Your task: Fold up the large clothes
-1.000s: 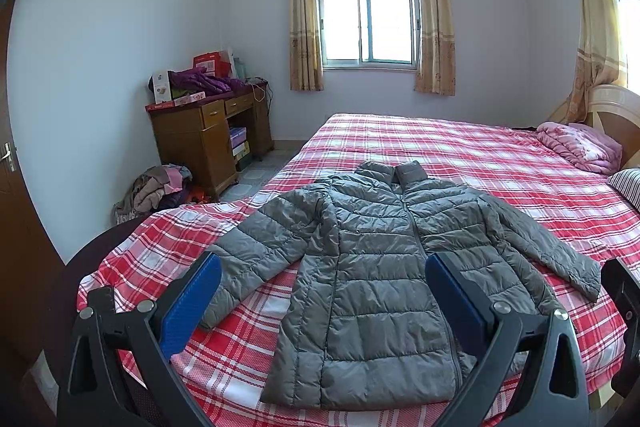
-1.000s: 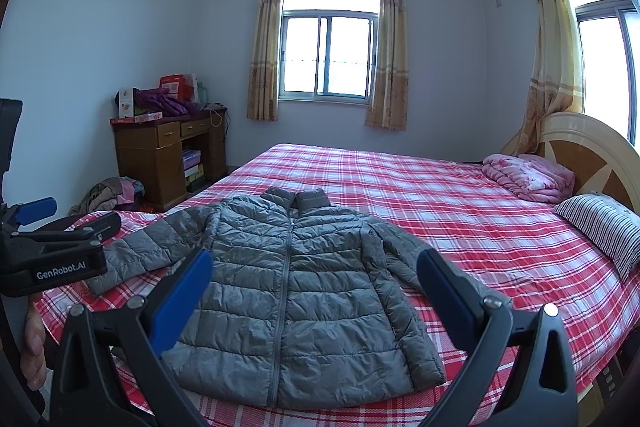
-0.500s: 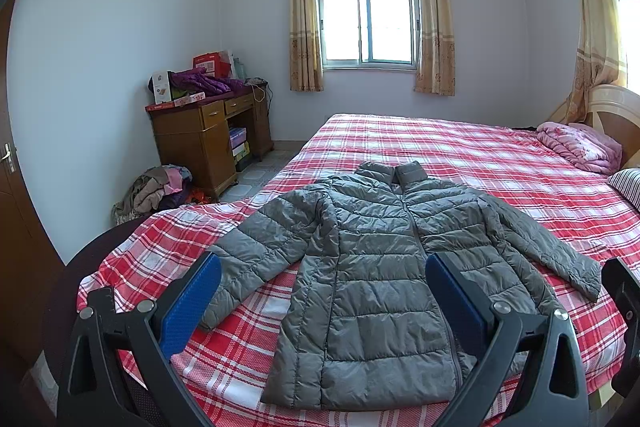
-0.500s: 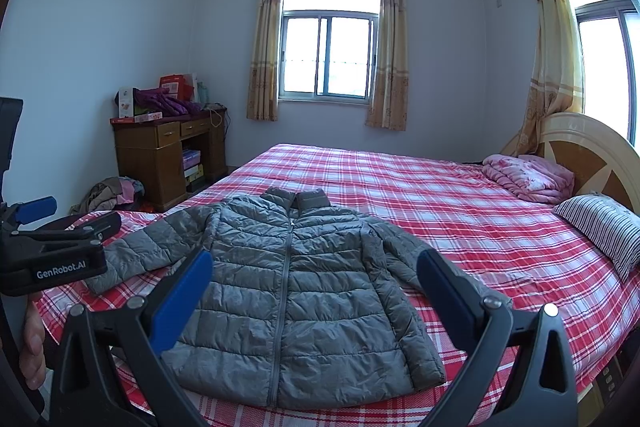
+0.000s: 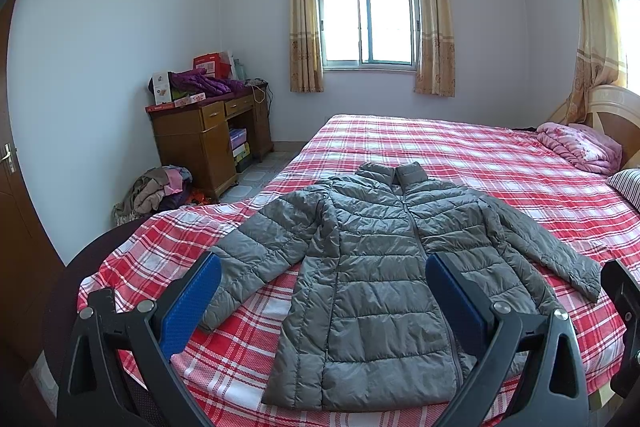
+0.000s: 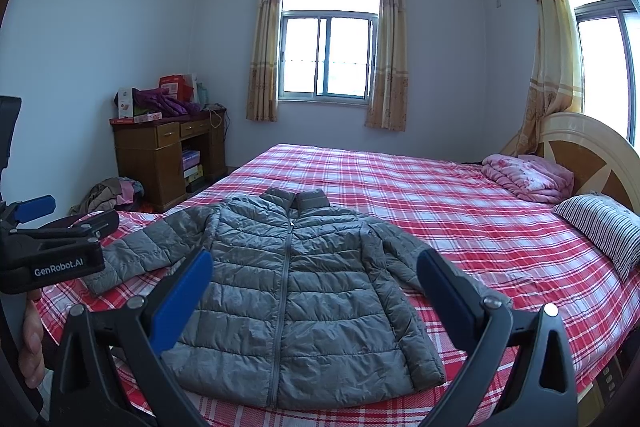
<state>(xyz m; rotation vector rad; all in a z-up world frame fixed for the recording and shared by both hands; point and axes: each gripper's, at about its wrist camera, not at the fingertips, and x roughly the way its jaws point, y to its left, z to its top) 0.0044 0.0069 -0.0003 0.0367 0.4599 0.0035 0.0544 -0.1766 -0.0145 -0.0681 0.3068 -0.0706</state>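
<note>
Two grippers, left gripper (image 5: 323, 301) and right gripper (image 6: 314, 293), both spread wide with nothing between the blue pads (image 5: 191, 303), held above the near edge of one bed (image 6: 460, 211). One grey puffer jacket (image 6: 292, 287) lying flat and zipped near that edge, collar away, both sleeves out to the sides. Also counted: one wooden desk (image 5: 208, 143), one folded pink quilt (image 6: 528, 177), one striped pillow (image 6: 604, 227), two windows in the right wrist view.
</note>
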